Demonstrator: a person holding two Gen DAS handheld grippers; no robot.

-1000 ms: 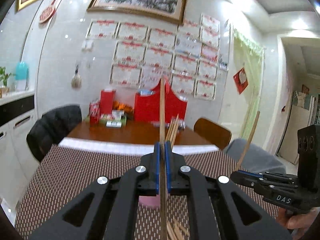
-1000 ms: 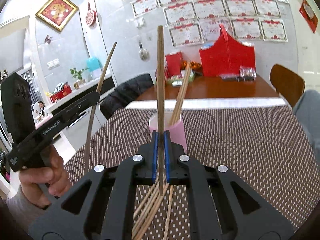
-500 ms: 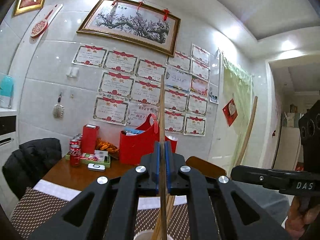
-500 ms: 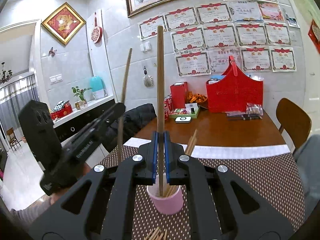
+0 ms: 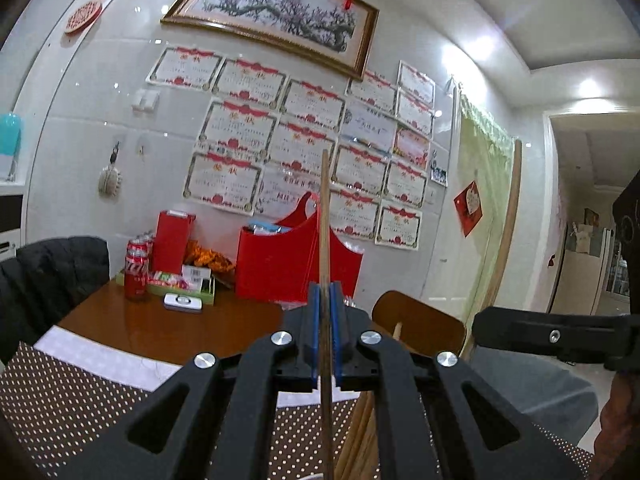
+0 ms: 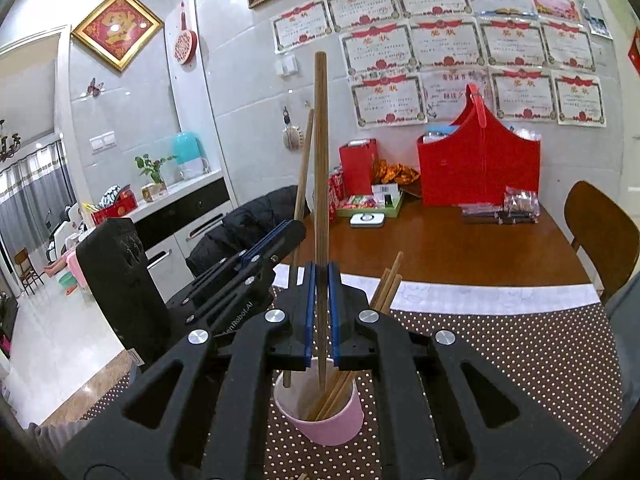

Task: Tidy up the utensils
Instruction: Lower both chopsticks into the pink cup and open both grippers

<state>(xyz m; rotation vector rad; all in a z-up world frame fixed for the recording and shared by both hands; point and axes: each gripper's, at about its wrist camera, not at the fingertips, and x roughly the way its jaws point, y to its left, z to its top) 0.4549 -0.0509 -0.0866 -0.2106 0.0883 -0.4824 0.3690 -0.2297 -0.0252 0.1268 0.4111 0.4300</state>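
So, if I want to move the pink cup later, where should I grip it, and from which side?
Probably pinch the wall of the pink cup at its near rim, from above, one finger inside and one outside. The cup stands upright and open and looks too wide to span. The chopsticks inside lean to the far right, so the near side is freer.

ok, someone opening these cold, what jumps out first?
Each gripper is shut on an upright chopstick: the right gripper holds one with its lower end in the pink cup on the dotted mat, and the left gripper lowers another into the same cup. Behind, a red bag stands on the wooden table under a wall of certificates.
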